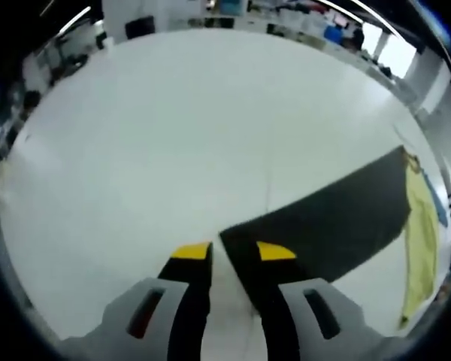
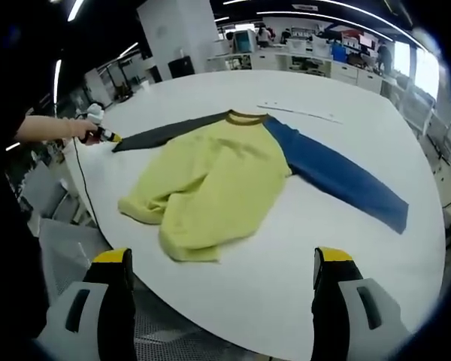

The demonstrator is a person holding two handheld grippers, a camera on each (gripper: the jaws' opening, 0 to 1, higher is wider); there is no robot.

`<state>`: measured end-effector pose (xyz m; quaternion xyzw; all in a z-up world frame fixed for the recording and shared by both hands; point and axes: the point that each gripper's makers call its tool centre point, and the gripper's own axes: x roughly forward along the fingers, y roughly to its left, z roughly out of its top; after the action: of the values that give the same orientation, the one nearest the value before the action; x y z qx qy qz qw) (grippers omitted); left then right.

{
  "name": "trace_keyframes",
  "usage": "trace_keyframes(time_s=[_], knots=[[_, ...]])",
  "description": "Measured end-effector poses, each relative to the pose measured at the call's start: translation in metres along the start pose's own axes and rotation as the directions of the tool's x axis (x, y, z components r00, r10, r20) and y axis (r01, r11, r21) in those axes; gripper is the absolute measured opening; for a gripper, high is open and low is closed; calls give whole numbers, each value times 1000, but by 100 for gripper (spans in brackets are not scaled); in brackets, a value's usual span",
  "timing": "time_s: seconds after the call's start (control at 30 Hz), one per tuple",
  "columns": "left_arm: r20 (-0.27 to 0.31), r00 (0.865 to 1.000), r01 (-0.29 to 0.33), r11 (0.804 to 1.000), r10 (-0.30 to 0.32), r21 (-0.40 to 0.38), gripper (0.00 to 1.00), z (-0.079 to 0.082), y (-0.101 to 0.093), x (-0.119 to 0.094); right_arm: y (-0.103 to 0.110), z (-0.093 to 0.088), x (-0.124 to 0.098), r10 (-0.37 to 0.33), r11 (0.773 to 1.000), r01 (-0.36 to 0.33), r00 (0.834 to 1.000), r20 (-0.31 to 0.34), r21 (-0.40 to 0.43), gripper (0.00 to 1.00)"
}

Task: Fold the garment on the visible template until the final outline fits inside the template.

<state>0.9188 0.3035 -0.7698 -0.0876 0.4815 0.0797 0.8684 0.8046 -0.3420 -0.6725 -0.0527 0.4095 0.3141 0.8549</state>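
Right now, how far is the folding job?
Barely begun. The garment lies crumpled on the white table, blue sleeve spread out. In hand: the left claw is at the dark sleeve cuff. Left: all the folds. The right claw hangs open, off the table.

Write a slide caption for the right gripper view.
Open right gripper faces a crumpled yellow garment with grey sleeve and blue sleeve on the white table.

Left gripper at dark sleeve end on white table.
Jaws parted, yellow-tipped, straddling sleeve's cuff corner; sleeve running away toward table's right edge, meeting yellow body there. Table seam ahead of the jaws.
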Motion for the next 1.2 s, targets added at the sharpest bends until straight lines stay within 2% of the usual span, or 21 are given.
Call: trace_keyframes(time_s=[0.23, 0.63, 0.83, 0.97, 1.03, 1.2], knots=[[53, 999, 4, 1000, -5, 10, 32, 1, -5, -20, 1, 9, -3, 7, 1000, -6, 1000, 25, -15, 100], [88, 996, 21, 999, -25, 47, 43, -21, -19, -62, 1, 12, -16, 16, 999, -14, 998, 61, -31, 100], [119, 992, 45, 997, -52, 61, 52, -24, -32, -84, -3, 11, -25, 6, 1000, -4, 997, 83, -29, 100], [176, 980, 77, 994, -90, 79, 56, -21, -48, -105, -7, 11, -33, -2, 1000, 5, 995, 98, -27, 100], [214, 970, 96, 991, -114, 95, 60, -20, -60, -120, -9, 9, -38, -9, 1000, 11, 994, 105, -25, 100], [236, 958, 139, 984, -163, 116, 71, -29, -82, -145, -14, 2, -48, -19, 1000, 22, 993, 115, -18, 100]])
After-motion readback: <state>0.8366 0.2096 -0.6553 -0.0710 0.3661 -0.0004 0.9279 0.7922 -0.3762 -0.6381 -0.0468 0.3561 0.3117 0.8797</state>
